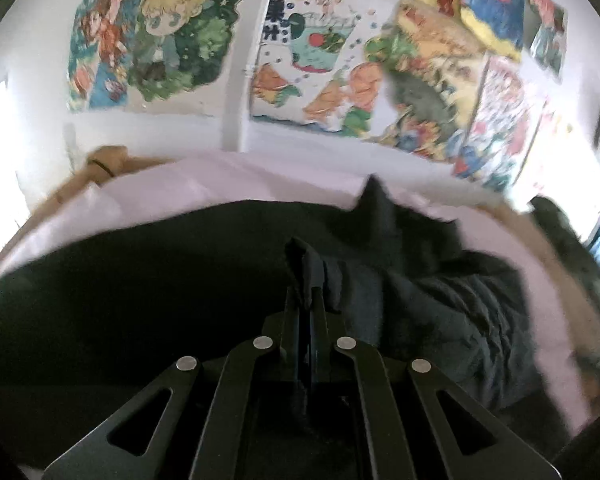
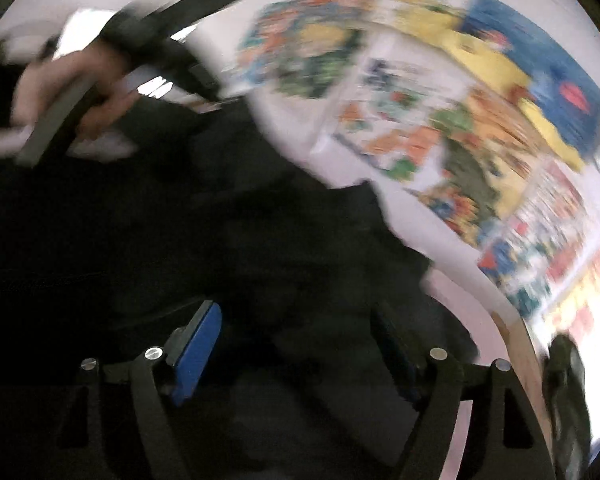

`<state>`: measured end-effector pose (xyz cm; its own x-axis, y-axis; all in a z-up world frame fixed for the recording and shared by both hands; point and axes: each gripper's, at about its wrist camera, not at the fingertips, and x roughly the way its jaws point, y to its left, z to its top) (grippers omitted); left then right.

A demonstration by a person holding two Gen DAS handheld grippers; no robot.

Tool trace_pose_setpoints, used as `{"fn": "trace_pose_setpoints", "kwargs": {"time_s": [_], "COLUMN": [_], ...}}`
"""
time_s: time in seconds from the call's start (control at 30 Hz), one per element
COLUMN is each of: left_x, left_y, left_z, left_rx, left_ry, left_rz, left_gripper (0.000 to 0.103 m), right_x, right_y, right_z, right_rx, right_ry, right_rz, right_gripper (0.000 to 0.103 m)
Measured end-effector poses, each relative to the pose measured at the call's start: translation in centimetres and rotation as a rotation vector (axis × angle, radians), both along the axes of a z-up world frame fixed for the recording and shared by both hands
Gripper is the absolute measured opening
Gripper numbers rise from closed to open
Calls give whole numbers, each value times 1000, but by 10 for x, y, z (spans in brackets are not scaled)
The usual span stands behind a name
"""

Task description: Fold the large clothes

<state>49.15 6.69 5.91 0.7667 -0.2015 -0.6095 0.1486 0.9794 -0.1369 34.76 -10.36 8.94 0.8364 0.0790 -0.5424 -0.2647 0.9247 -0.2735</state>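
Observation:
A large dark garment lies spread over a pale pink sheet. My left gripper is shut on a fold of this garment, and a pinch of the dark cloth sticks up past its fingertips. In the right wrist view, which is blurred, my right gripper stands open with its blue pad far from the other finger. The dark garment fills the view behind the jaws, and nothing is pressed between them. A person's hand holds the left gripper at the upper left.
Colourful cartoon posters cover the white wall behind the surface. A tan wooden rim borders the pink sheet on the right, with a dark object beyond it. A tan thing sits at the far left edge.

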Motion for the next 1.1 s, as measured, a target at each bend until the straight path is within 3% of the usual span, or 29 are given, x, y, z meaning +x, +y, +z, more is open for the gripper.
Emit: {"fn": "trace_pose_setpoints", "kwargs": {"time_s": [0.07,0.13,0.2,0.27,0.33,0.4,0.5,0.63,0.8,0.9,0.97,1.03,1.1], "left_x": [3,5,7,8,12,16,18,12,-12,-41,-68,-91,-113], "left_y": [0,0,-2,-3,-4,-3,4,18,29,36,43,52,66], "left_z": [-18,-33,-50,-59,-70,-80,-94,-87,-72,-55,-42,-32,-27], "left_rx": [52,80,112,141,177,206,183,97,1,-91,-130,-151,-197], "left_ry": [18,48,87,107,132,164,210,209,206,175,130,82,50], "left_rz": [9,16,25,36,46,62,72,64,80,86,116,184,235], "left_gripper": [2,2,2,2,2,3,7,14,20,41,68,81,81], "right_x": [17,36,50,62,70,77,81,79,68,67,70,70,68], "right_y": [-35,-71,-102,-125,-142,-143,-130,-124,-131,-137,-139,-138,-132], "right_z": [-7,-28,-53,-78,-103,-115,-129,-140,-137,-133,-131,-127,-119], "right_rx": [59,123,175,218,283,284,187,136,133,146,150,146,129], "right_ry": [37,131,222,329,429,475,498,505,465,459,454,443,420], "right_rz": [-146,-264,-354,-409,-437,-424,-394,-401,-426,-429,-426,-422,-401], "right_gripper": [76,76,69,48,43,43,43,44,58,67,73,75,77]}}
